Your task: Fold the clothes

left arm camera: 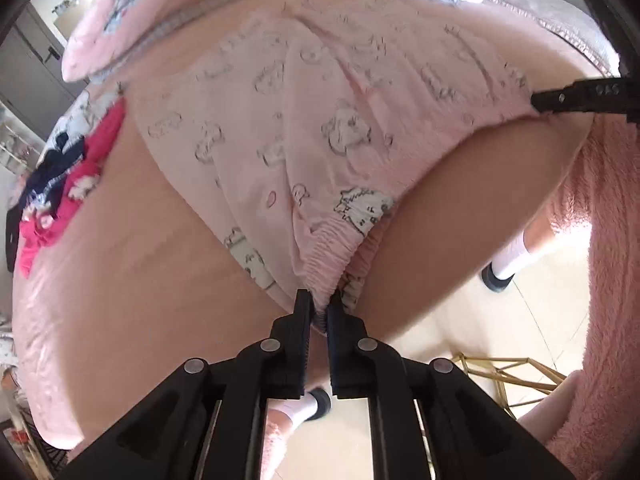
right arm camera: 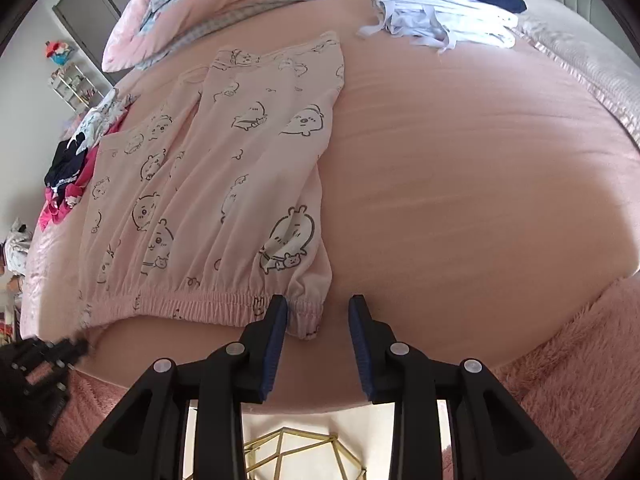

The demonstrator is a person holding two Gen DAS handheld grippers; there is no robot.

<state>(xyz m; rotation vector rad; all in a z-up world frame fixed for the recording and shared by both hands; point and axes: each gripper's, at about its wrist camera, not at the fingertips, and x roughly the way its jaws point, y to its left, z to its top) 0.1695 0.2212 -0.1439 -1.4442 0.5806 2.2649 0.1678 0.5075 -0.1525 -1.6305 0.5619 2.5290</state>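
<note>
Pink pyjama trousers (right arm camera: 208,168) printed with cartoon animals lie flat on the pink bed (right arm camera: 460,184), elastic waistband (right arm camera: 200,300) toward me. In the left wrist view my left gripper (left arm camera: 319,304) is shut on the bunched waistband (left arm camera: 332,252) at the bed's near edge. My right gripper (right arm camera: 318,316) is open, its fingers straddling the waistband's right corner (right arm camera: 308,322). The left gripper (right arm camera: 60,350) shows blurred at the lower left of the right wrist view. The right gripper (left arm camera: 560,98) reaches the trousers' edge in the left wrist view.
A heap of magenta and navy clothes (right arm camera: 68,176) lies at the bed's left side. A folded navy and white stack (right arm camera: 440,4) sits at the far right, beside a pink quilt (right arm camera: 200,12). A gold wire frame (right arm camera: 296,456) stands on the floor. The person's feet (left arm camera: 504,268) are below.
</note>
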